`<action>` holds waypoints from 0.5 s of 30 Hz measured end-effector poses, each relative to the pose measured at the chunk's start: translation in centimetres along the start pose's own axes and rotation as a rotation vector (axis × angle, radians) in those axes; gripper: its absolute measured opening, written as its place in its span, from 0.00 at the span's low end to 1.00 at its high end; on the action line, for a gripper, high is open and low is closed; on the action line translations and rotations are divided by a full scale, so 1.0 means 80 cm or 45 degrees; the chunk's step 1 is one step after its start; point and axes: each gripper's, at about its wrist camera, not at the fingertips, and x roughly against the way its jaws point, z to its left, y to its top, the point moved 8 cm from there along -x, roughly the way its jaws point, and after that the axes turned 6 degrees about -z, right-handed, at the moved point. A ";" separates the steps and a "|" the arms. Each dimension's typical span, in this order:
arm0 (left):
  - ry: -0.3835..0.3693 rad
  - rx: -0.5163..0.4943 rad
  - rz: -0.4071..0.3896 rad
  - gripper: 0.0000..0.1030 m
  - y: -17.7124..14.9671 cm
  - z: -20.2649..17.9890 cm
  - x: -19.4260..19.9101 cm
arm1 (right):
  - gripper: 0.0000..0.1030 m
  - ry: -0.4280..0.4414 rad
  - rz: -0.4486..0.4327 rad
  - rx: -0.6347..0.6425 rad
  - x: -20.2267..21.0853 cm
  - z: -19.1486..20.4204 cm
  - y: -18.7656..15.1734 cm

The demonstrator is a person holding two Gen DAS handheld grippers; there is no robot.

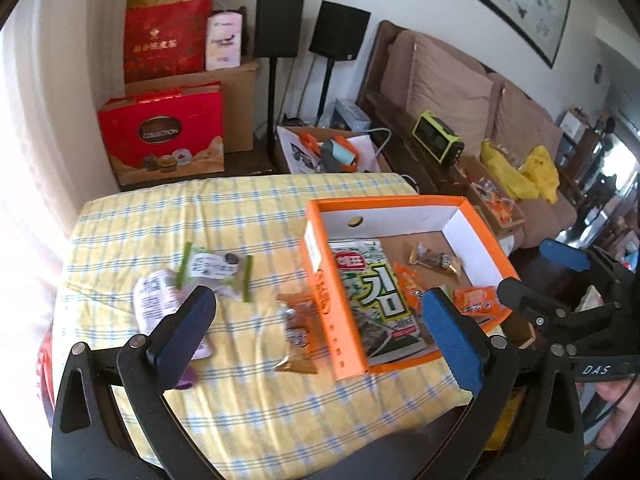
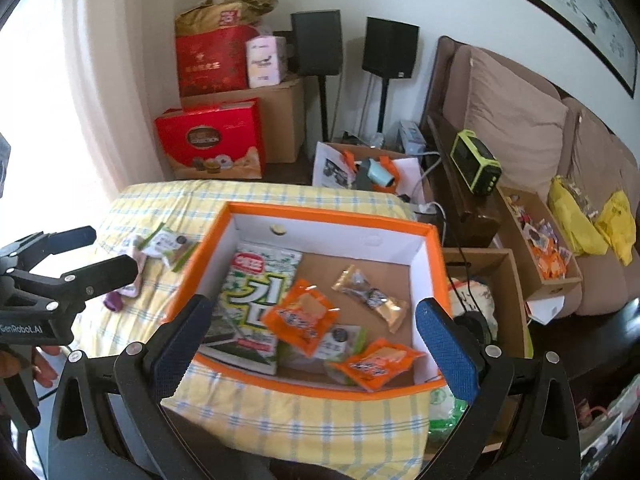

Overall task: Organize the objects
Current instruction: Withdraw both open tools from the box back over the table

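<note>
An orange box (image 1: 320, 216) (image 2: 320, 212) stands open on the yellow checked cloth. In it lie a green seaweed pack (image 1: 372, 292) (image 2: 252, 292), two orange snack packets (image 2: 300, 316) (image 2: 378, 362) and a gold wrapped sweet (image 2: 372, 296). Left of the box, on the cloth, are a brown-orange packet (image 1: 300, 328), a green-edged white packet (image 1: 216, 268) and a white and purple packet (image 1: 156, 300). My left gripper (image 1: 318, 304) hangs open above the box's left wall, holding nothing. Over the box's near side my right gripper (image 2: 316, 310) is open and empty too.
Cardboard boxes (image 2: 492, 280) with snacks stand right of the table, before a brown sofa (image 2: 516, 120). A green-yellow device (image 2: 476, 168) sits on the dark bench. Red gift boxes (image 1: 164, 132) and two speakers (image 1: 280, 24) line the back wall.
</note>
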 end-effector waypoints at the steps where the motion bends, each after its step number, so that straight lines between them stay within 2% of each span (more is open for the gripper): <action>1: 0.005 0.005 -0.004 1.00 0.000 0.007 0.005 | 1.00 0.003 -0.002 0.006 0.001 0.006 0.001; 8: 0.062 0.039 -0.026 1.00 0.004 0.054 0.033 | 1.00 0.029 0.003 0.031 -0.003 0.041 0.002; 15: 0.104 0.085 -0.021 1.00 -0.006 0.104 0.043 | 1.00 0.104 -0.003 -0.001 -0.005 0.073 -0.003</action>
